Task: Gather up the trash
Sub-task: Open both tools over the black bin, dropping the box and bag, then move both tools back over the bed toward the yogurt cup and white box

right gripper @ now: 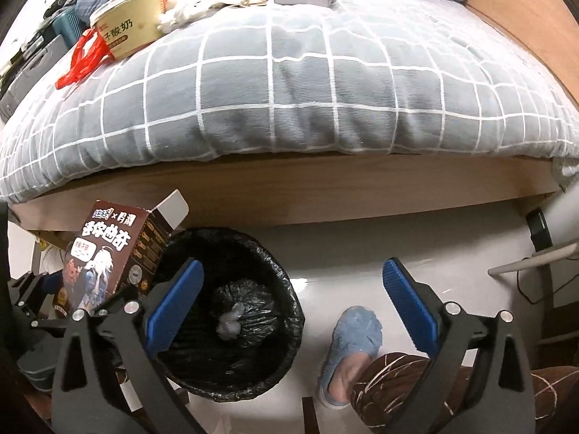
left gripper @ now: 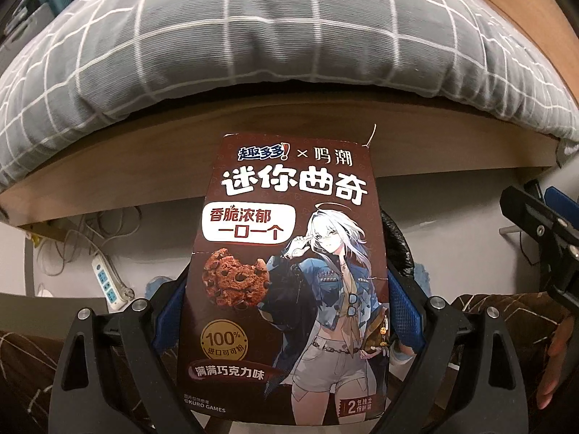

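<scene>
A brown cookie box (left gripper: 286,282) with a cartoon figure stands upright between the blue pads of my left gripper (left gripper: 286,311), which is shut on its sides. In the right wrist view the same box (right gripper: 105,253) hangs just left of a round bin with a black liner (right gripper: 253,242). A crumpled pale wad (right gripper: 229,322) lies at the bottom of the bin. My right gripper (right gripper: 293,300) is wide open and holds nothing; its left finger is over the bin and its right finger over the floor. It also shows at the right edge of the left wrist view, right gripper (left gripper: 542,238).
A bed with a grey checked quilt (right gripper: 307,90) fills the back. On it lie a yoghurt tub (right gripper: 126,25), a red plastic bag (right gripper: 85,58) and white scraps (right gripper: 188,7). A foot in a blue slipper (right gripper: 354,347) stands right of the bin. A power strip (left gripper: 106,282) lies under the bed.
</scene>
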`<state>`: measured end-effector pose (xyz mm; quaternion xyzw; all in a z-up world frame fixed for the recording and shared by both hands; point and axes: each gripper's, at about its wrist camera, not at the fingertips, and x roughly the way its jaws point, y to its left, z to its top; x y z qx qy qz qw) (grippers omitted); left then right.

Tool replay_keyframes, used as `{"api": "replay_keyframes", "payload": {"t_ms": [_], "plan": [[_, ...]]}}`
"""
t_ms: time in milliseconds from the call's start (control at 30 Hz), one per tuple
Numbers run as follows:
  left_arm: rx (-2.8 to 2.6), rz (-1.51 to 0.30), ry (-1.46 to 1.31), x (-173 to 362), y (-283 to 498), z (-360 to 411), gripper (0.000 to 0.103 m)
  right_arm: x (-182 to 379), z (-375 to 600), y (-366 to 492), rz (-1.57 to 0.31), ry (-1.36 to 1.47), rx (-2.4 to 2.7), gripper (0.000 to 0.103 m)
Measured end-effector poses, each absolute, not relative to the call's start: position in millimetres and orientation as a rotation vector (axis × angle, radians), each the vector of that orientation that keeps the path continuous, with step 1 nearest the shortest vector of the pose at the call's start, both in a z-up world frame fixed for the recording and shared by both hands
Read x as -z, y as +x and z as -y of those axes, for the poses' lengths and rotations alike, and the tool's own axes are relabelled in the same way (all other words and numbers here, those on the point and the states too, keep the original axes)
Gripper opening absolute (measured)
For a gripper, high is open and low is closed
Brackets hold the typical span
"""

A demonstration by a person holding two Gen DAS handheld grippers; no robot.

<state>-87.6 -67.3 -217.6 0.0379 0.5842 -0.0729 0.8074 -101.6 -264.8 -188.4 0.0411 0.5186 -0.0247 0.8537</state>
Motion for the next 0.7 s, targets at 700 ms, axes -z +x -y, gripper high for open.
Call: {"api": "replay_keyframes", "payload": {"t_ms": [700], "plan": [[0.117, -1.120, 0.055, 176, -85, 57, 0.097, 140, 247, -97, -0.964, 0.034, 0.052, 0.095]]}}
